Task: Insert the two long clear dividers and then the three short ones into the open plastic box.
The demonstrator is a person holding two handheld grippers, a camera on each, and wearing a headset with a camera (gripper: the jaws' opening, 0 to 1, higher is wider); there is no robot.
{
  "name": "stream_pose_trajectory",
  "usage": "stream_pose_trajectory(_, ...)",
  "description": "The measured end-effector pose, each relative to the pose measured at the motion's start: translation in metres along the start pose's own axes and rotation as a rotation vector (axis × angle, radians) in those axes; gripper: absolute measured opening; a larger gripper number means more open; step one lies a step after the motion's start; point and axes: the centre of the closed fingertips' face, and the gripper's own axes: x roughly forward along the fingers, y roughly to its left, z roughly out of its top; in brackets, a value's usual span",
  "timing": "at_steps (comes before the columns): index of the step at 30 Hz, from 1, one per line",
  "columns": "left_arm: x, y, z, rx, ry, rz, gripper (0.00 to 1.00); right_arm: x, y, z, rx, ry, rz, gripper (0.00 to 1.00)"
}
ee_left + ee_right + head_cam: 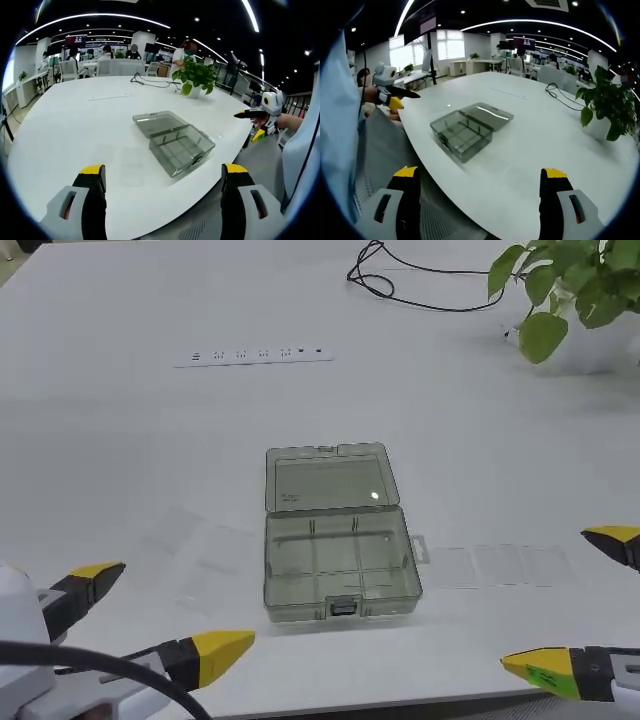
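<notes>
– In the middle of the white table [110, 460] stands the smoky grey transparent plastic box [340, 570], open, with its lid [330, 480] laid flat behind it on the far side. Where are the dividers?
– The three short clear plastic dividers [500, 565] lie flat in a row just to the right of the box, side by side on the table. On the left of the box I see the long clear plastic dividers [205, 565] only as faint flat outlines; how many they are, I cannot tell.
– And the tongs?
– The left tongs [185, 604] hover at the near edge, left of the box, the yellow tips wide apart with nothing between them. The right tongs [545, 598] hover at the near right, beside the short dividers, also spread wide and empty.
– What is farther away?
– A white power strip [255, 356] lies beyond the box, a black cable [400, 285] curls at the far edge, and a green leafy plant [570, 285] stands at the far right corner
</notes>
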Motion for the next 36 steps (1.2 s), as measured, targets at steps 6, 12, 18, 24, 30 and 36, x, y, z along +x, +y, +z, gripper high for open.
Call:
stream_pose_trajectory(6,0.002,-0.002,0.003,-0.001,-0.008,-0.004,0.98,0.002,0.000,-0.001,-0.001,0.007,0.008,1.00)
stream_pose_trajectory(12,0.005,-0.002,0.007,0.008,-0.008,-0.011,0.98,0.005,-0.003,0.000,-0.011,0.021,0.009,1.00)
stream_pose_trajectory(18,0.006,-0.001,0.009,0.018,-0.005,-0.016,0.98,0.008,-0.002,0.004,-0.019,0.021,0.018,1.00)
stream_pose_trajectory(24,0.008,0.001,0.003,0.046,0.029,-0.029,0.98,0.008,-0.002,0.002,-0.023,0.027,0.022,1.00)
stream_pose_trajectory(30,0.013,0.006,-0.007,0.054,0.063,-0.031,0.97,0.007,0.000,-0.001,-0.014,0.028,0.022,1.00)
stream_pose_trajectory(36,0.019,0.010,-0.009,0.066,0.083,-0.036,0.96,0.006,0.000,-0.003,-0.007,0.028,0.019,1.00)
